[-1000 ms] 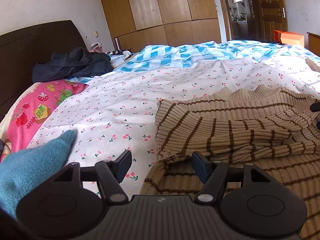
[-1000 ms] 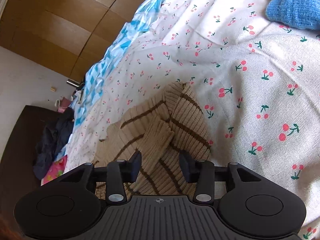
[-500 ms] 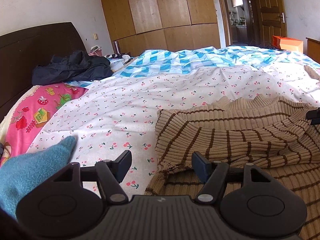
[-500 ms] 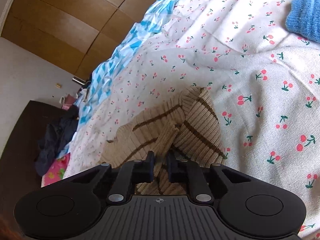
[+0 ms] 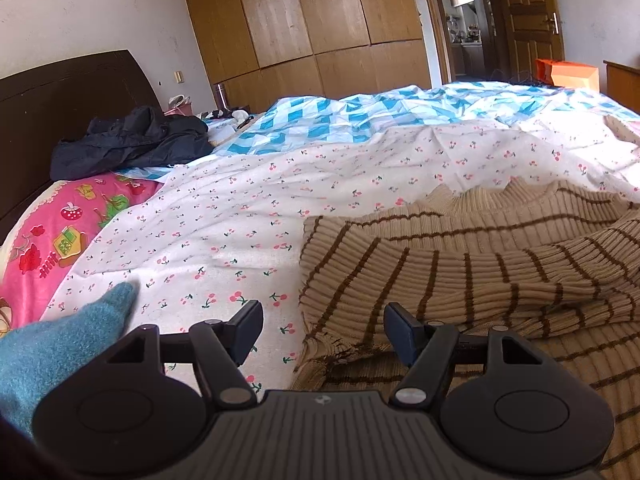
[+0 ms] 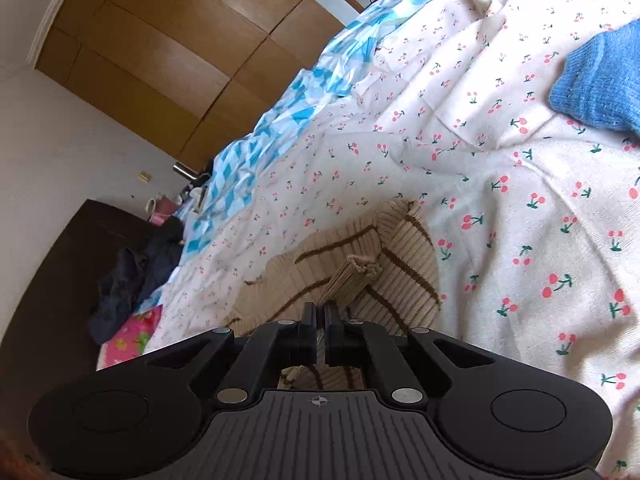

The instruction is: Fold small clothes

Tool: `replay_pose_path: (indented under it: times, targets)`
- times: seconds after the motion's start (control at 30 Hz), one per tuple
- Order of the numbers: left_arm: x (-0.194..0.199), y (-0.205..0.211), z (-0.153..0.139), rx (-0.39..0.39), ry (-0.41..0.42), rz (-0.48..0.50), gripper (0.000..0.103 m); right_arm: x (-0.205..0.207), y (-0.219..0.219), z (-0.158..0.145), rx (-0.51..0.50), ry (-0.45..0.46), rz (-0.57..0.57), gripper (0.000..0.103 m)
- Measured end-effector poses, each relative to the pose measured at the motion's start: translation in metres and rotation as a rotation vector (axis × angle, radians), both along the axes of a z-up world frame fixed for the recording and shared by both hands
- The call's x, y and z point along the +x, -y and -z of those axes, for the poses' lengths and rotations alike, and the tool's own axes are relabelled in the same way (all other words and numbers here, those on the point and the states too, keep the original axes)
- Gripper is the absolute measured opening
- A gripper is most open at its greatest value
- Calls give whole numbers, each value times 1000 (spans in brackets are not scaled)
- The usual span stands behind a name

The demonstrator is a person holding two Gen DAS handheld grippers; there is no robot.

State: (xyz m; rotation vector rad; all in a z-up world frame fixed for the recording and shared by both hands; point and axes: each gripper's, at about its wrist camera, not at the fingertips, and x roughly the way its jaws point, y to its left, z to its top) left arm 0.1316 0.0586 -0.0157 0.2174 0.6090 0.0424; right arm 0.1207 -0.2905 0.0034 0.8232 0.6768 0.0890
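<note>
A: Where is the sweater [image 5: 500,264]?

B: It lies on the cherry-print sheet [image 5: 248,216], tan with brown stripes, one sleeve already laid across the body. The right claw [image 6: 320,326] has its jaws pinched together on a fold of the knit, just behind the sleeve cuff [image 6: 362,266].

A: And the left claw [image 5: 322,326]?

B: Its jaws stand wide apart, holding nothing, poised above the sweater's near edge where it meets the sheet.

A: How should the fold go?

B: Probably the right claw should carry the sleeve low and flat so the ribbing doesn't bunch, while the left pins the edge.

A: What differs between the views?

B: Only the right view shows the pinched fold and a blue knit [image 6: 596,80] well beyond; only the left shows the collar, the teal cloth [image 5: 60,344], a dark jacket [image 5: 132,144] by the headboard [image 5: 60,92], and the open door [image 5: 524,16].
</note>
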Motion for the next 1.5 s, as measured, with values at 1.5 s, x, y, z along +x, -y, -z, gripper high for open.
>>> replay_pose_path:
  times: [1.5]
  targets:
    - [-11, -59, -29, -135, -176, -48, 79, -20, -19, -36, -390, -101, -320, 26]
